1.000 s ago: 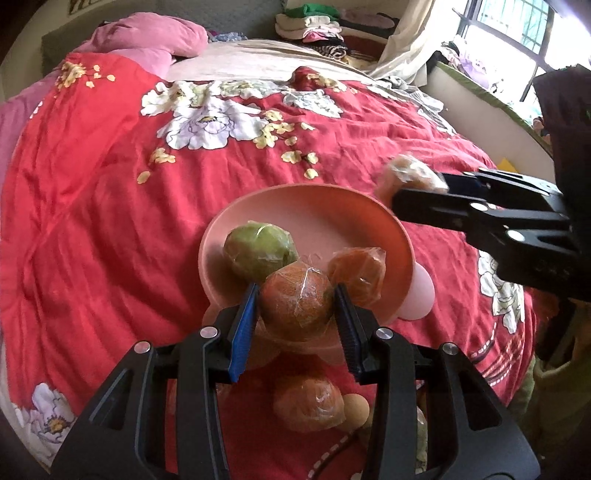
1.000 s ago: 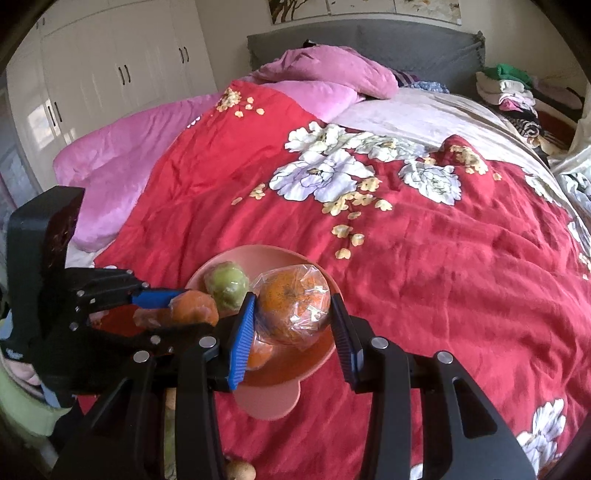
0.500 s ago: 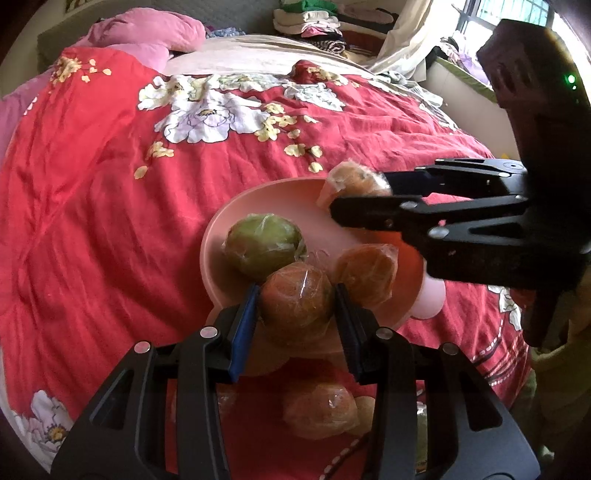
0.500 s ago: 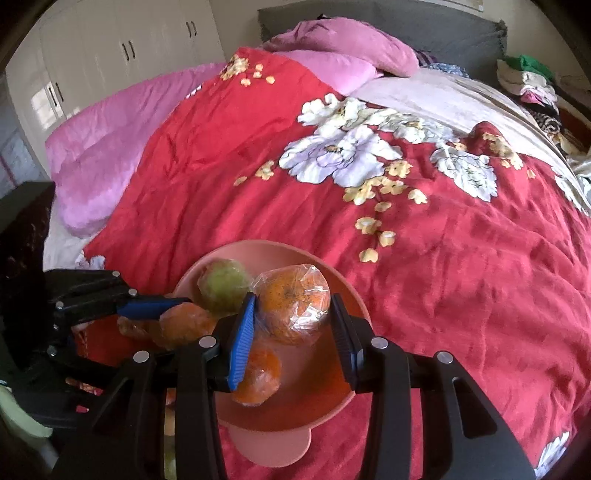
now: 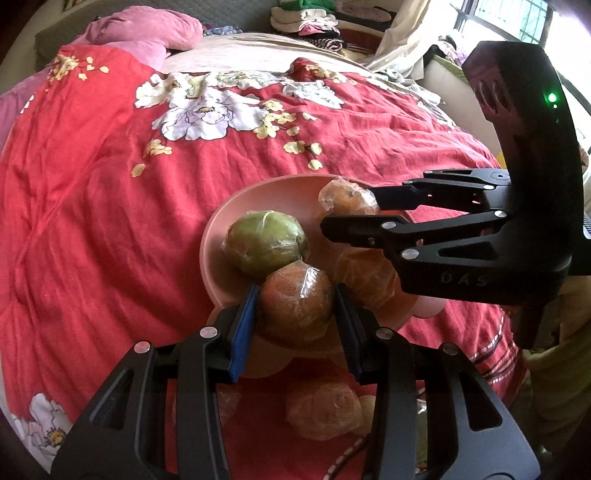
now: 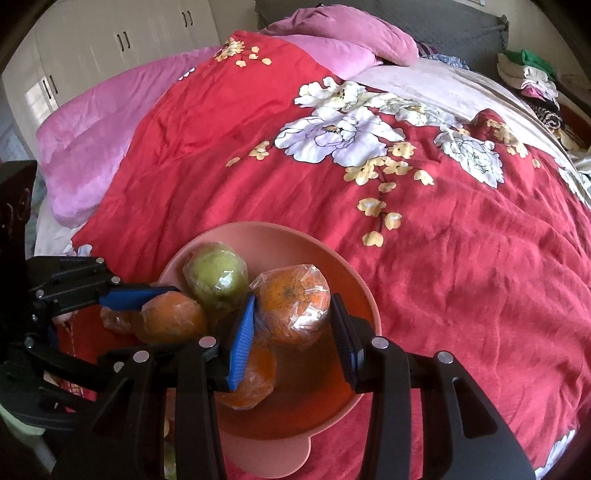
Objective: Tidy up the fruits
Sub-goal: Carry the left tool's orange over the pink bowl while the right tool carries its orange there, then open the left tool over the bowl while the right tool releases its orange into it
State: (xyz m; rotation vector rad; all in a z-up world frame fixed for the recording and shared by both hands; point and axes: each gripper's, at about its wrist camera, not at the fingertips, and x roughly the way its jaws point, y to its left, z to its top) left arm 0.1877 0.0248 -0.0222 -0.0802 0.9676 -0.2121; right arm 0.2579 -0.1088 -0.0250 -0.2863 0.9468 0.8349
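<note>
Both grippers are matte black frames with triangular cut-outs and round silver screw heads along their arms. The left gripper point(image 5: 295, 308) carries ribbed pads, the left one blue, and the right gripper point(image 6: 293, 321) the same. Seen from the left wrist, the right one's tall black housing shows a green light and faint embossed letters.

Right gripper point(image 6: 291, 325) lower, over bowl point(image 6: 354, 280)

A bowl point(image 6: 354, 284) sits on the bedspread point(image 6: 461, 258) near the bed's foot. Inside it lie an apple point(image 6: 216, 278) at the far left and a wrapped orange point(image 6: 255, 376) on the bottom. More fruit point(image 5: 323, 415) lies on the cover in front of the bowl, pillows point(image 6: 343, 31) at the bed's head behind.
</note>
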